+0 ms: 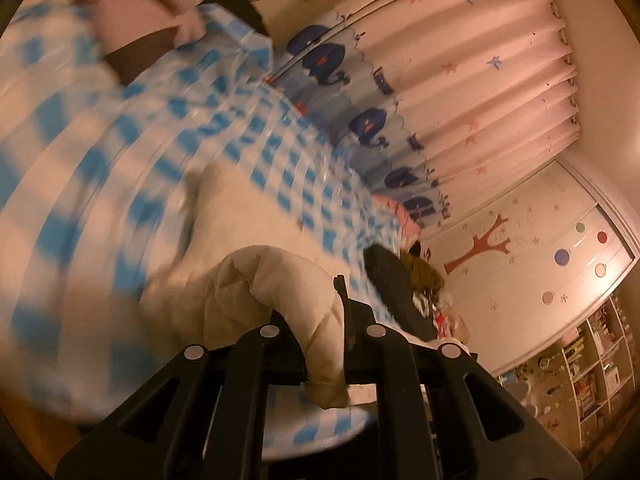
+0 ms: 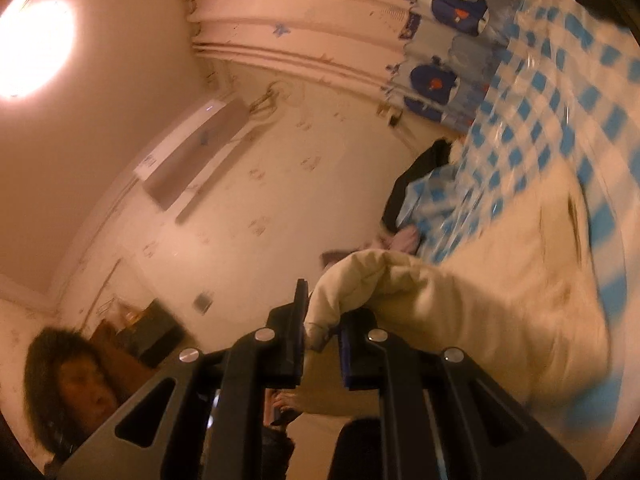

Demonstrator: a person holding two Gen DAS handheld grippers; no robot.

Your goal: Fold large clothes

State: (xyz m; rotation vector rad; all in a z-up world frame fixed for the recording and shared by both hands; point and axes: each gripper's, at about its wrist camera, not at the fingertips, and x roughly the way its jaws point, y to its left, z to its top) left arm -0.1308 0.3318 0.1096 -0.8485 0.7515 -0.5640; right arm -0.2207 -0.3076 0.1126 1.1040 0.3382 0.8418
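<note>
A bedroom under warm yellow light holds a surface draped in a blue-and-white checked cover (image 1: 168, 152), glossy and creased, blurred in both views.

On that cover lies the cream quilted garment (image 1: 256, 216), a large padded piece spread over the checks. In the left wrist view a puffy edge of it rises off the cover and loops into the left gripper (image 1: 320, 344), whose two black fingers pinch the fold between them, the fabric end hanging out below the fingers. In the right wrist view another bunched edge of the same garment (image 2: 460, 304) climbs from the cover into the right gripper (image 2: 322, 332), whose fingers are pressed onto a small tuck of the cloth.

Past the far edge of the cover hangs a pink pleated curtain (image 1: 480, 80) with scattered stars and a blue lower band printed with dark whales; lettering runs along that band but is too blurred to read. Dark clothing (image 1: 394, 292) is heaped at the cover's edge below the curtain. Beyond stands a white wardrobe (image 1: 532, 264) with a brown tree decal and coloured dots, and open shelves (image 1: 588, 376) crowded with small items. In the right wrist view a wall air conditioner (image 2: 192, 152) carries a label that cannot be read, a ceiling lamp (image 2: 32, 48) glares, and a person's face (image 2: 80, 392) shows at lower left.
</note>
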